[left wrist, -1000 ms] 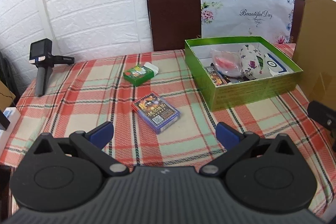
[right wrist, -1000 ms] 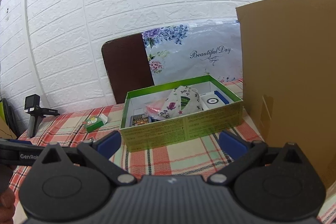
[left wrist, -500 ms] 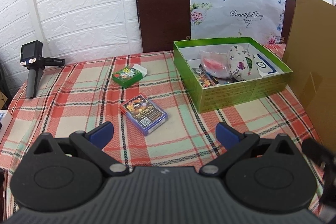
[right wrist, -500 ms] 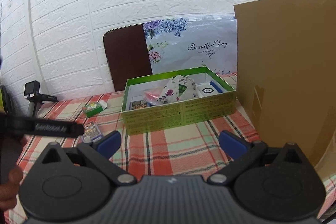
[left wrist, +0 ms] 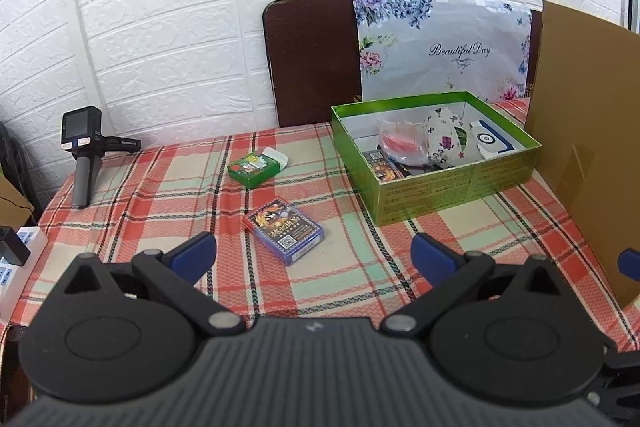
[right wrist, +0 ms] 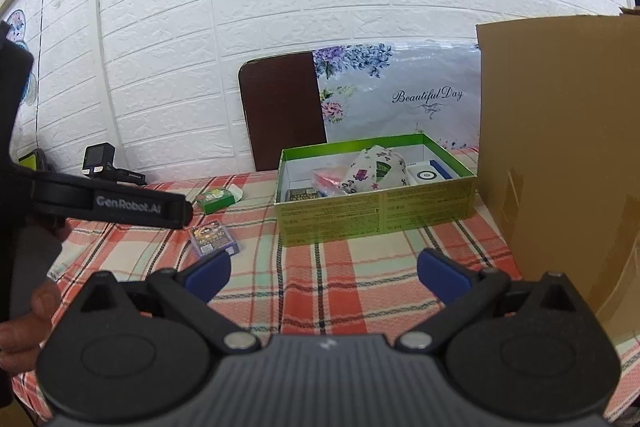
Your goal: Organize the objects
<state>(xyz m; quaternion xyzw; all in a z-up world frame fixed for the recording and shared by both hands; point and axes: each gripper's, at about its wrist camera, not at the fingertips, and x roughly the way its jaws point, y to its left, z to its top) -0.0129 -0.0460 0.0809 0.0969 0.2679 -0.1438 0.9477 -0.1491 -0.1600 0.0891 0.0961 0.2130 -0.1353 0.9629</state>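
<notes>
Both grippers, left [left wrist: 312, 253] and right [right wrist: 323, 273], gaping wide, holding nothing. Card deck [left wrist: 285, 229] flat on cloth, left of box [left wrist: 456, 187]; probably light, stiff, slick; best pinched across long edges.

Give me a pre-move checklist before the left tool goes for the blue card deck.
1. Left tool open, nothing between the fingers: ok.
2. Right tool open, nothing held: ok.
3. Blue card deck lying flat on the tablecloth, apart from the small green box: ok.
4. Free space in the green box for the deck: cannot tell, already crowded.
5. Path from deck to box unobstructed: ok.
</notes>
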